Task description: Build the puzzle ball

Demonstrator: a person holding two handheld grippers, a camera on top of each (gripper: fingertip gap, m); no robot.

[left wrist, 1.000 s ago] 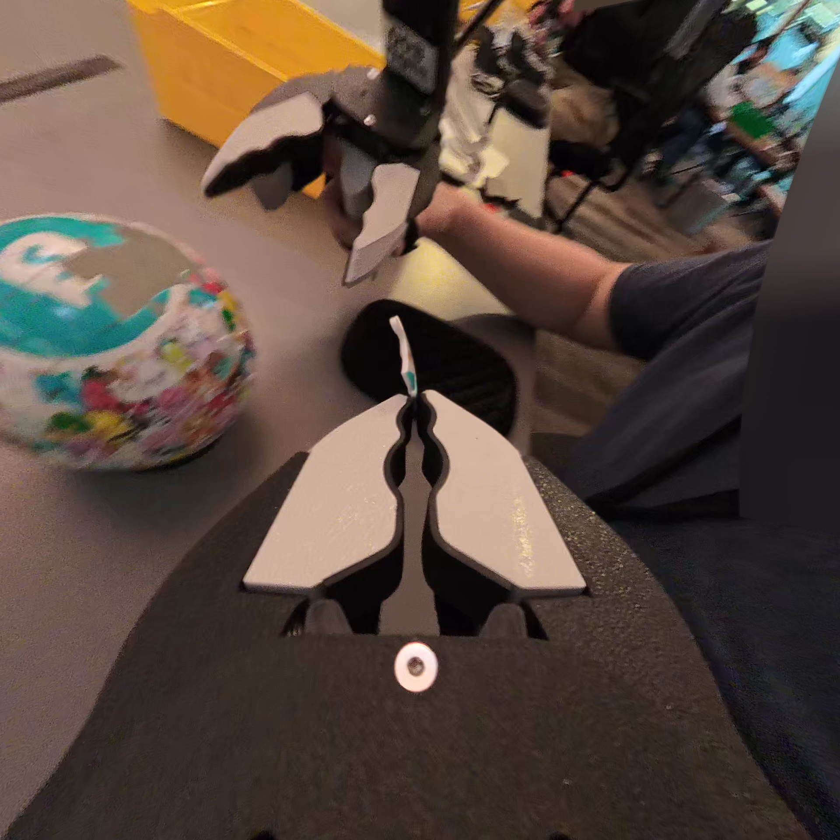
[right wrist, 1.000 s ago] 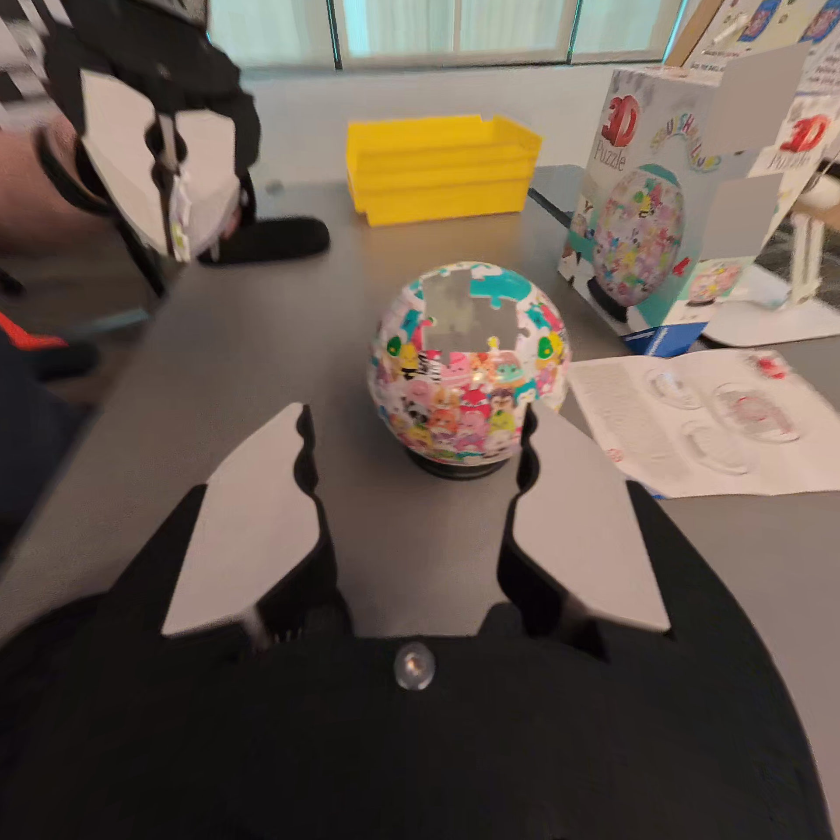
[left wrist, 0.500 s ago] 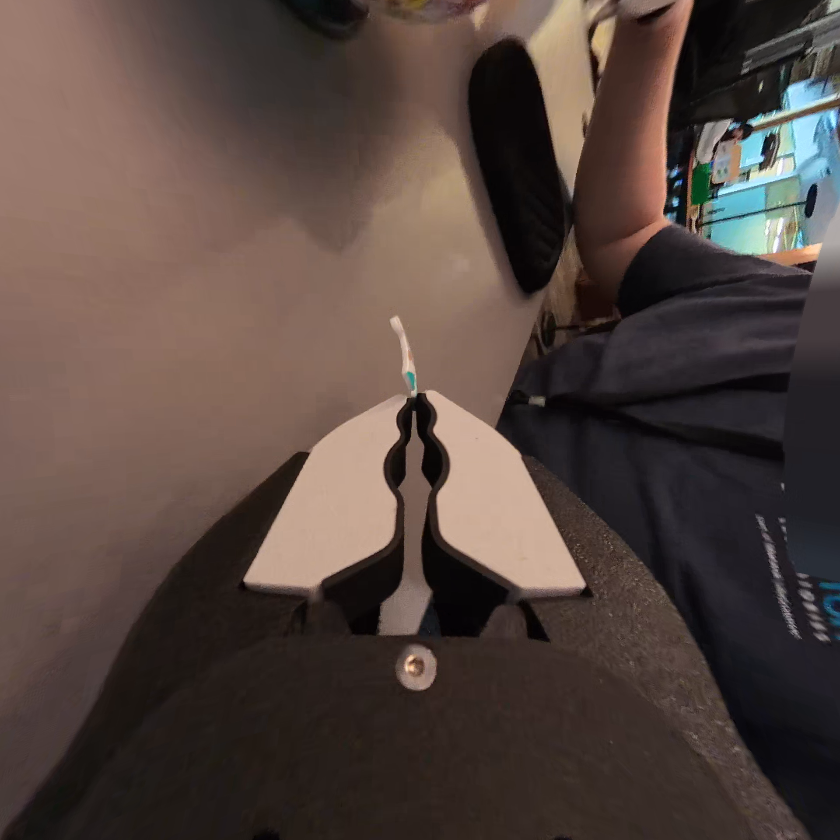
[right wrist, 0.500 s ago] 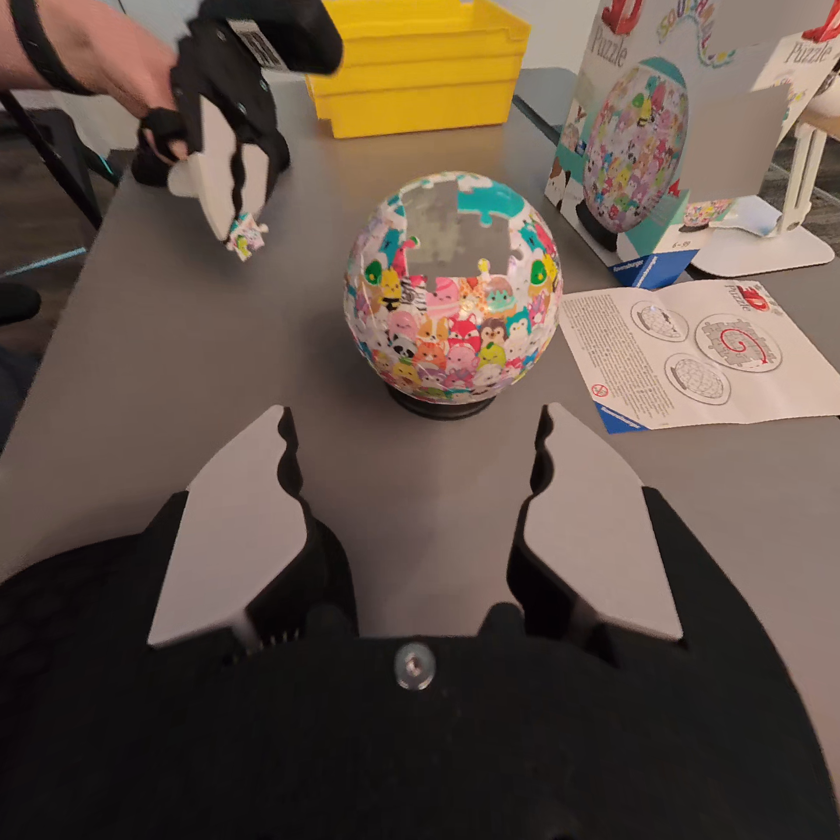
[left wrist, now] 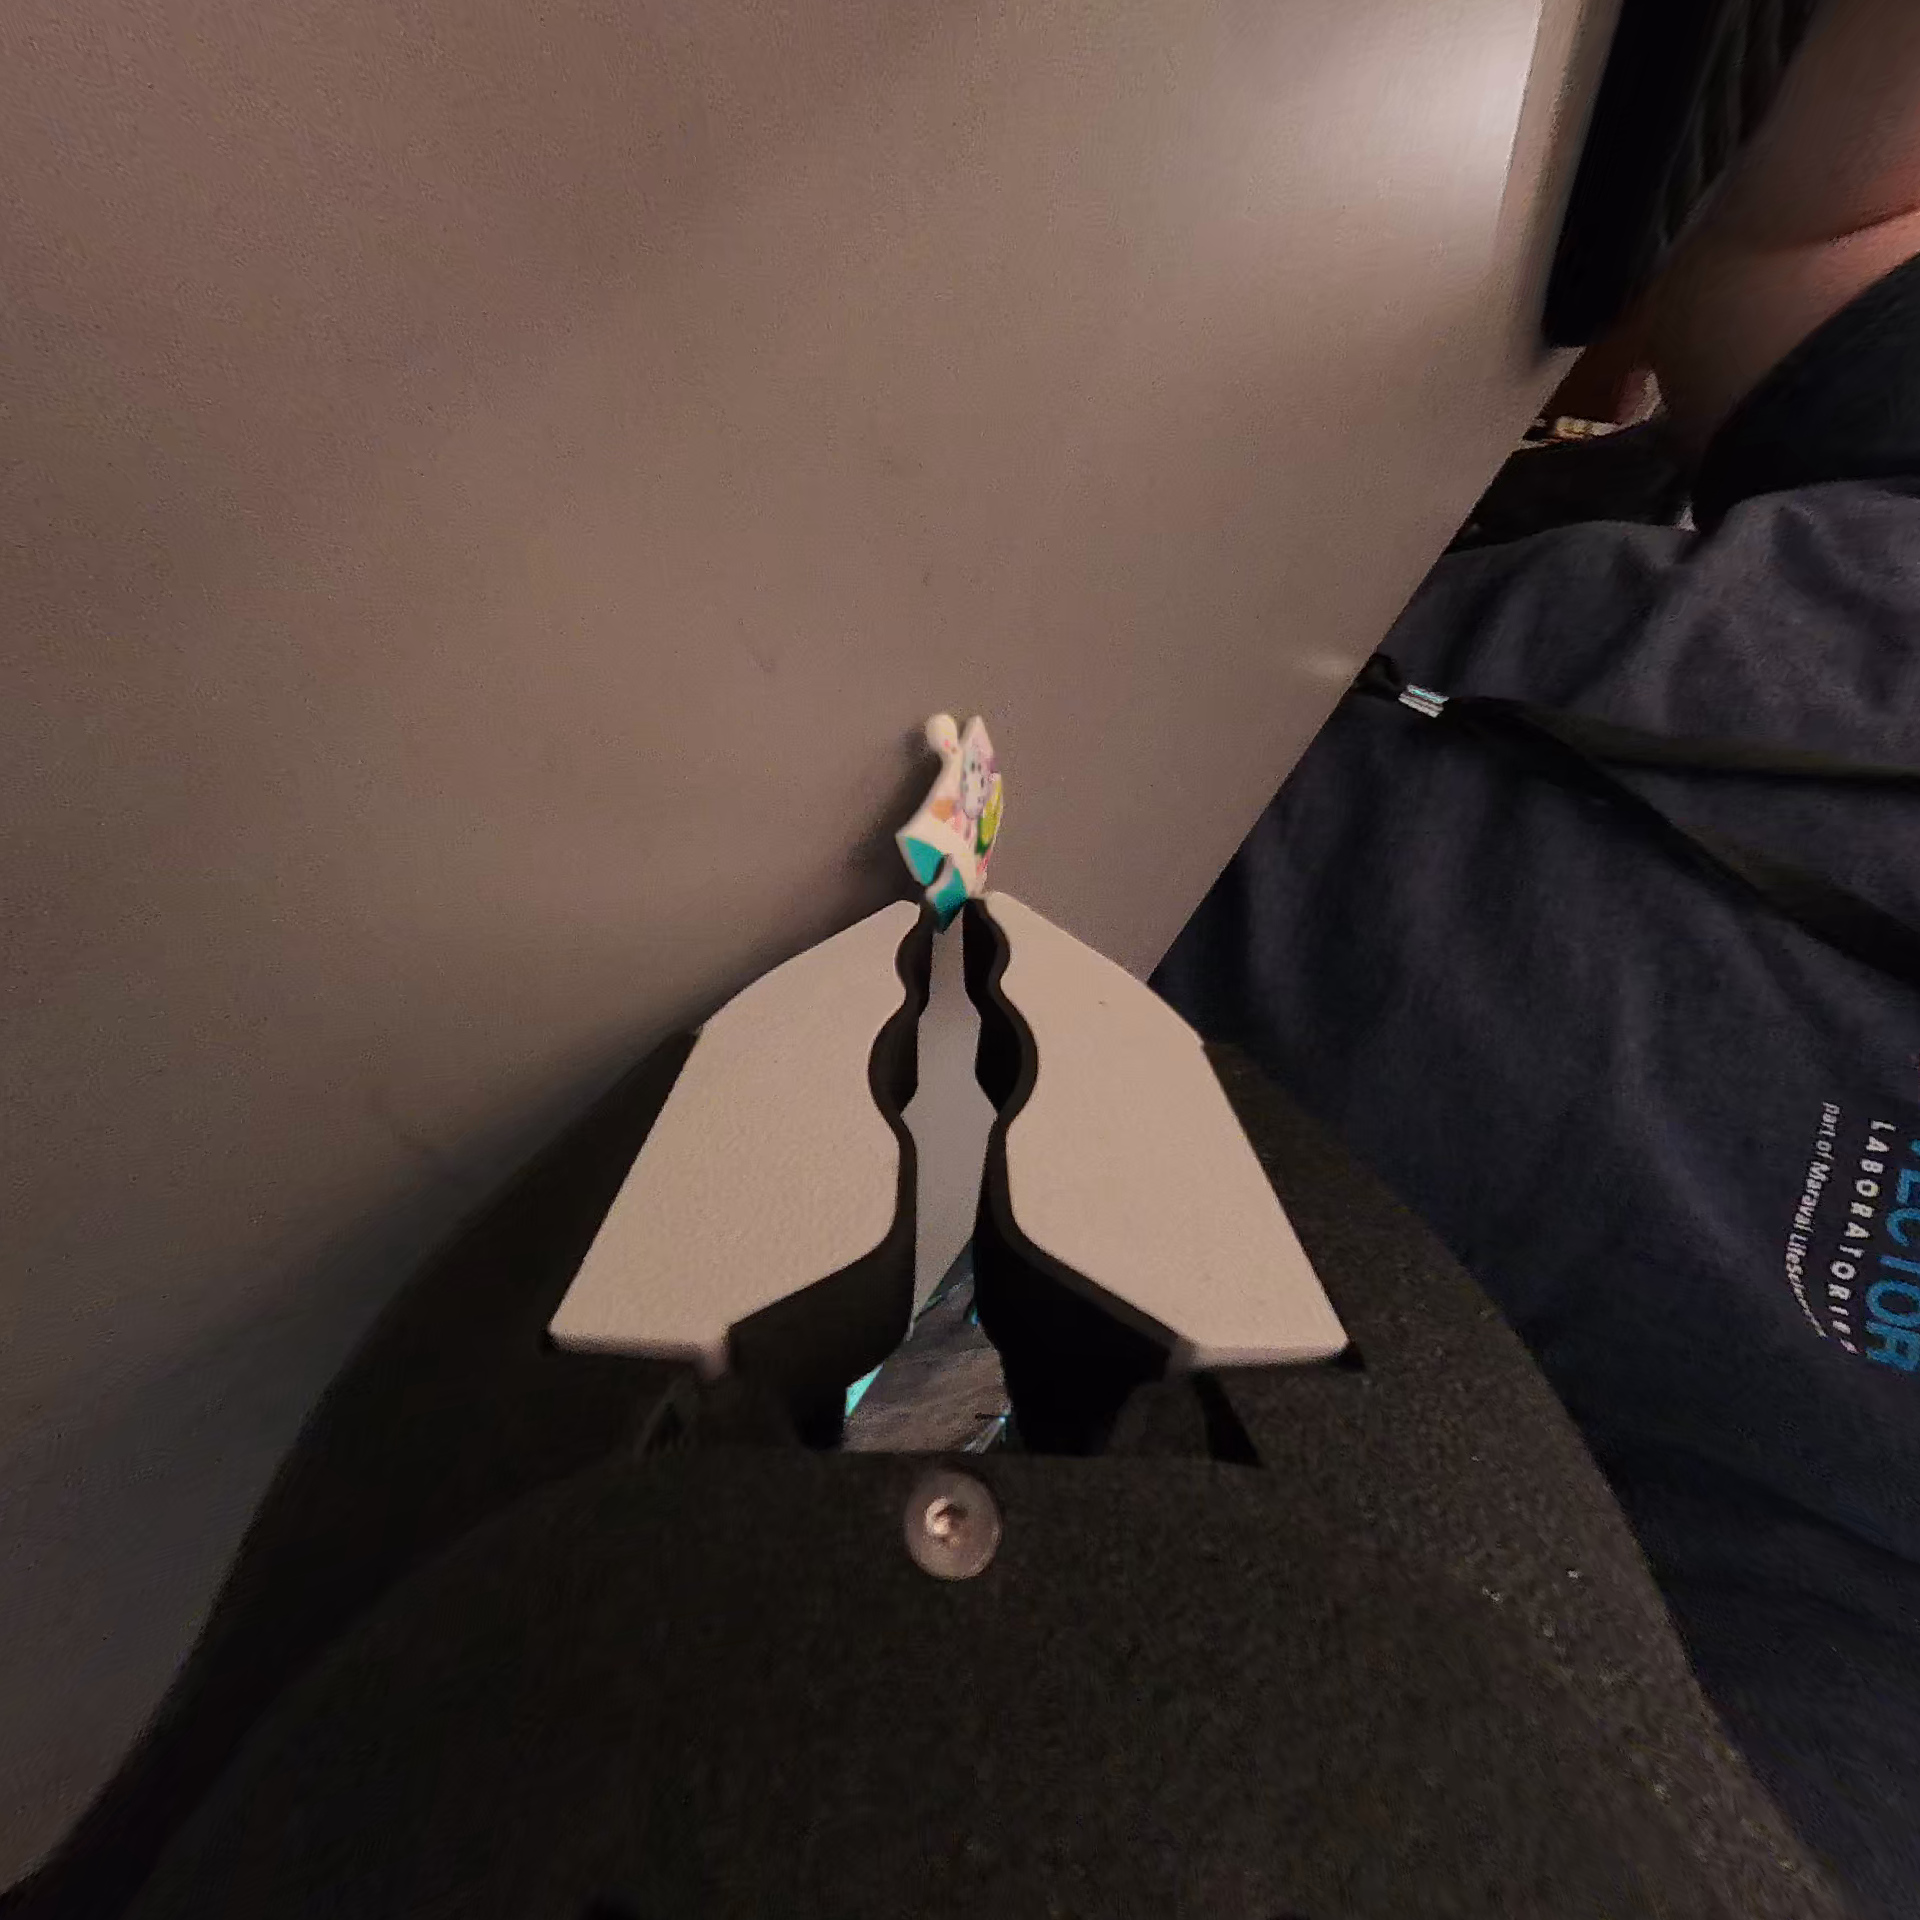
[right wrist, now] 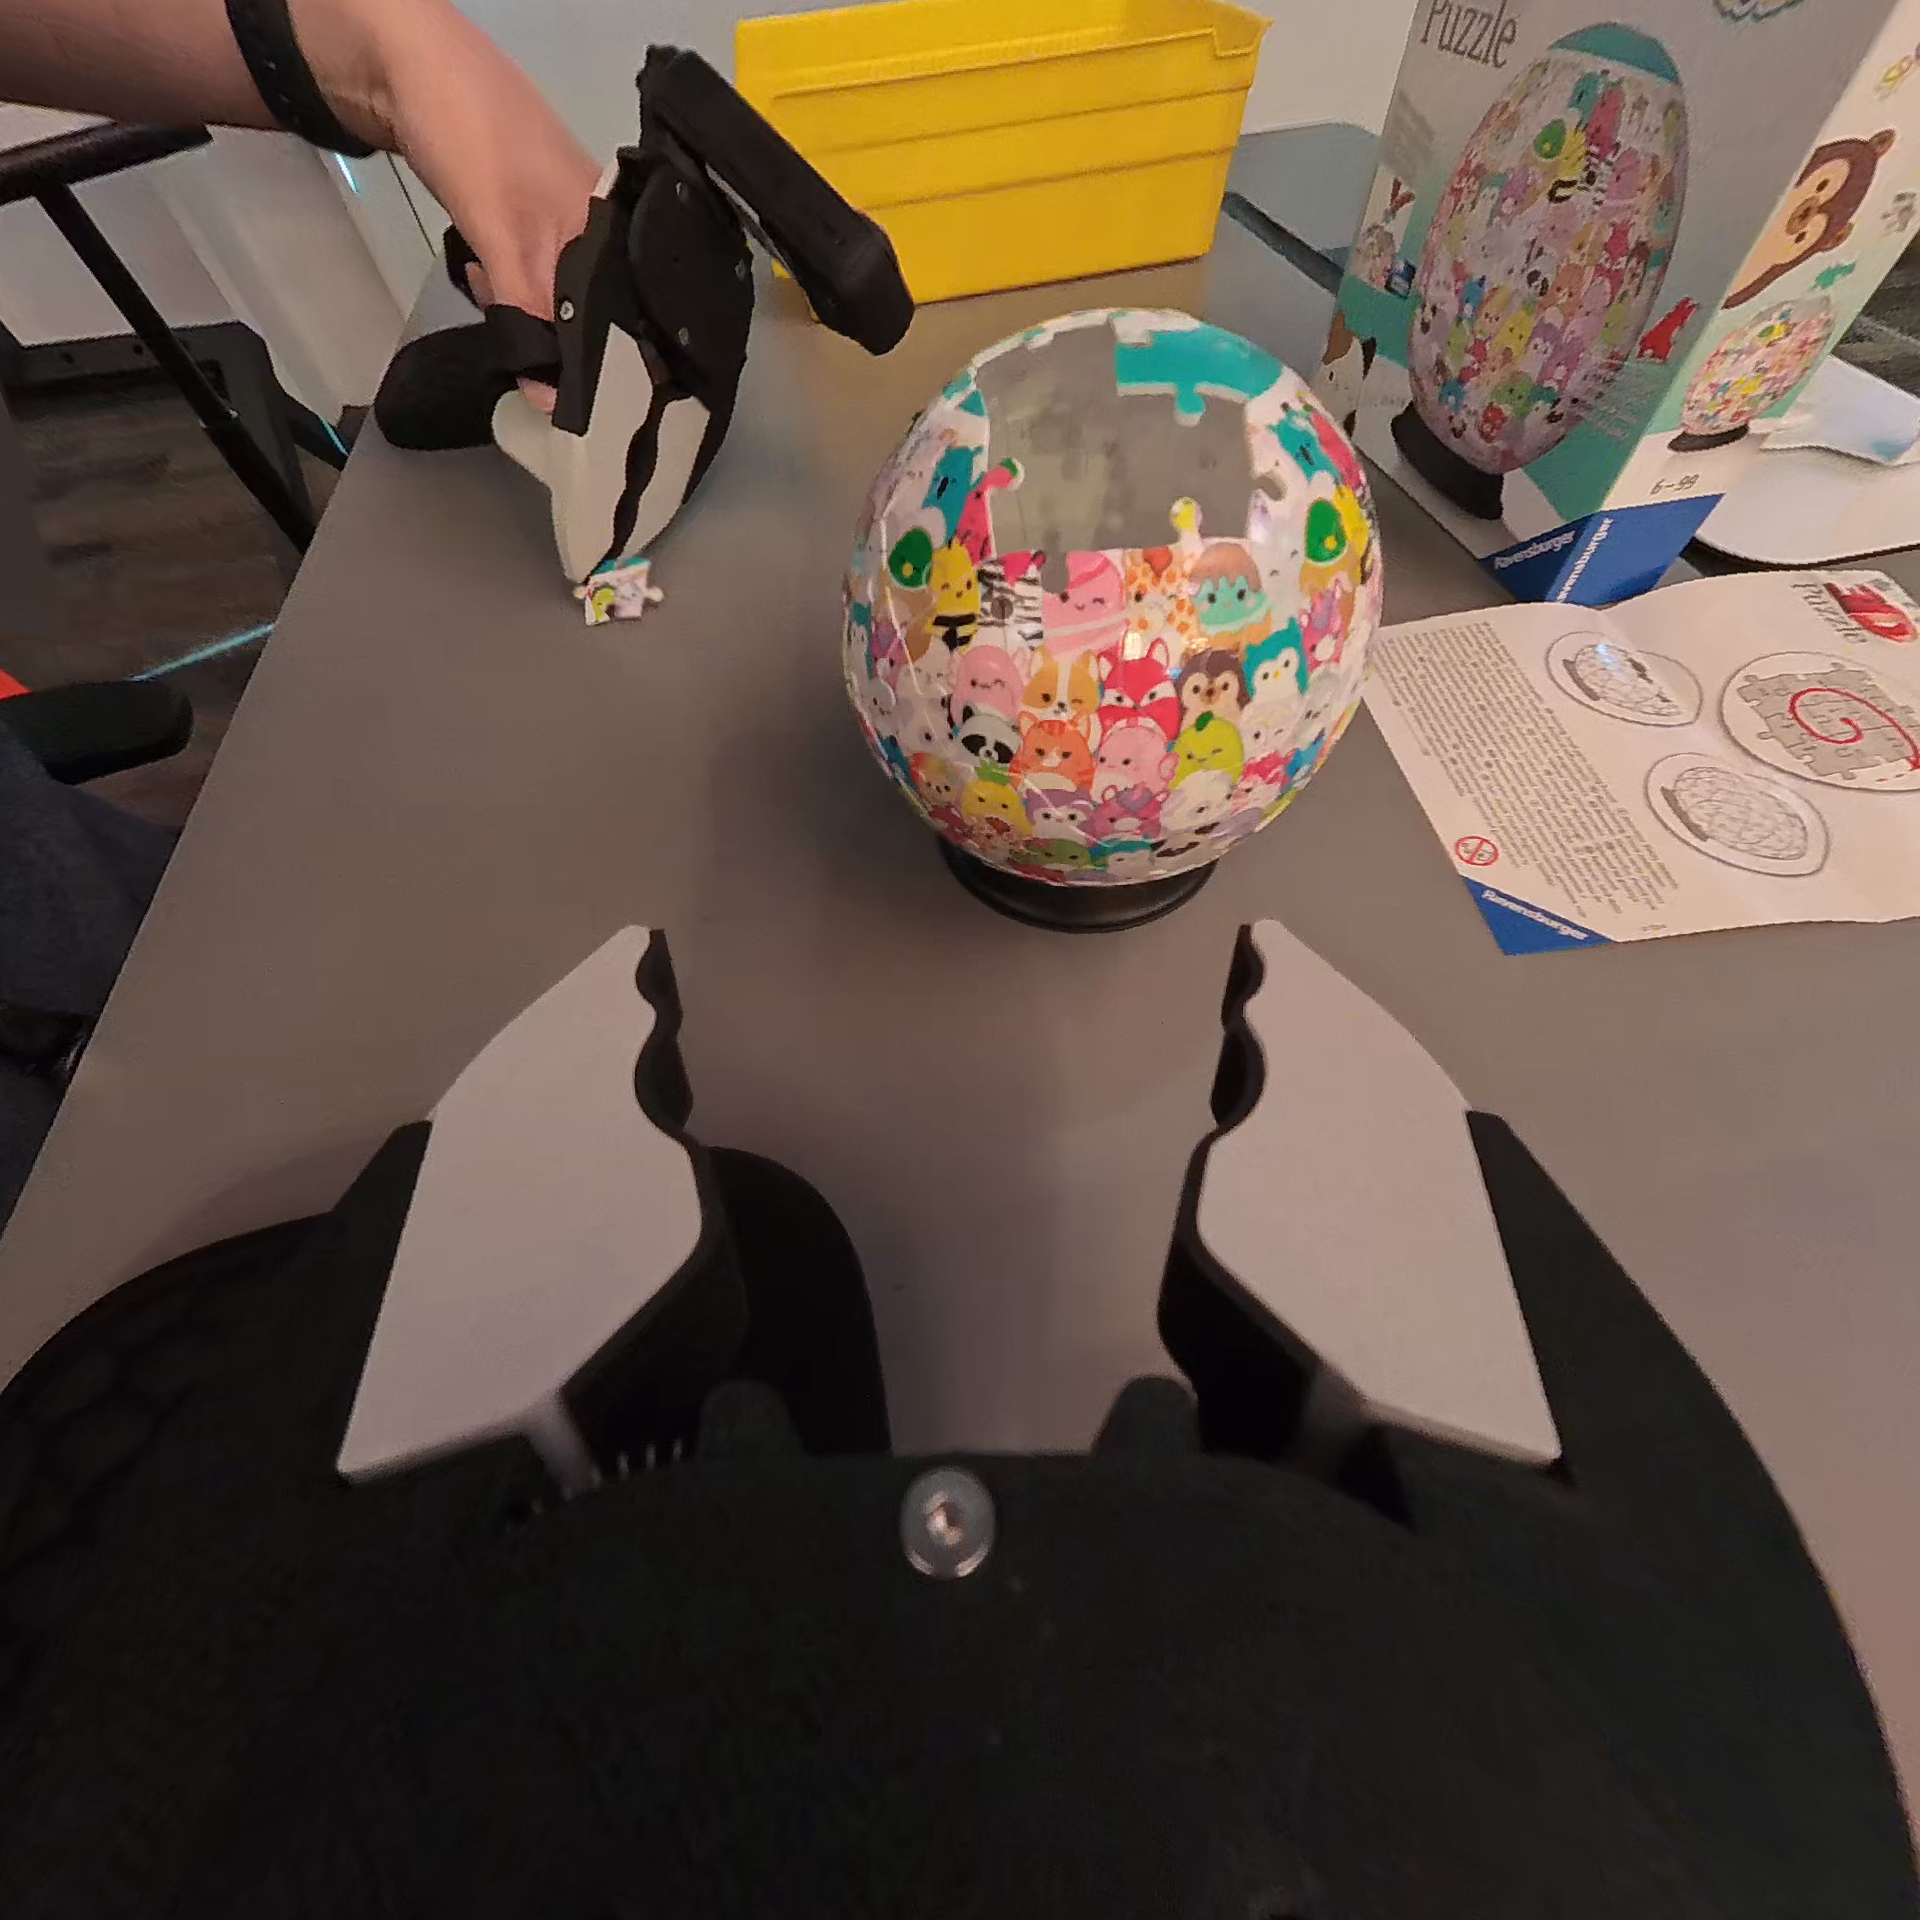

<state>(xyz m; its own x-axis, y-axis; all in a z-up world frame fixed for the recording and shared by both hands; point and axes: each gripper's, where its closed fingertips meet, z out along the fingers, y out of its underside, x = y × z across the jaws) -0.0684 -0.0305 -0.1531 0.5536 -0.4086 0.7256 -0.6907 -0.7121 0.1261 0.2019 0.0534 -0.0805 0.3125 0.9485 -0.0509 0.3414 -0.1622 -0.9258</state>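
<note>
The puzzle ball (right wrist: pixel 1112 665) stands on a black ring stand (right wrist: pixel 1075 899) at the table's middle, with a jagged hole (right wrist: pixel 1112 447) near its top. My left gripper (left wrist: pixel 942 909) points down at the table left of the ball; it also shows in the right wrist view (right wrist: pixel 613 556). Its jaws are almost closed on a corner of a small colourful puzzle piece (left wrist: pixel 956 810), which touches the table (right wrist: pixel 620 594). My right gripper (right wrist: pixel 951 935) is open and empty, hovering in front of the ball.
A yellow bin (right wrist: pixel 997 145) stands behind the ball. The puzzle box (right wrist: pixel 1558 260) and an instruction sheet (right wrist: pixel 1662 748) are at the right. A black oval pad (right wrist: pixel 436 390) lies by the left hand. The table's left edge (right wrist: pixel 239 675) is near. Some 30 cm of space lies between my two pairs of fingers.
My left gripper has swung down to the table left of the ball. The piece has turned in the tips, showing its printed face, and the jaws have parted slightly. The right gripper moved closer.
</note>
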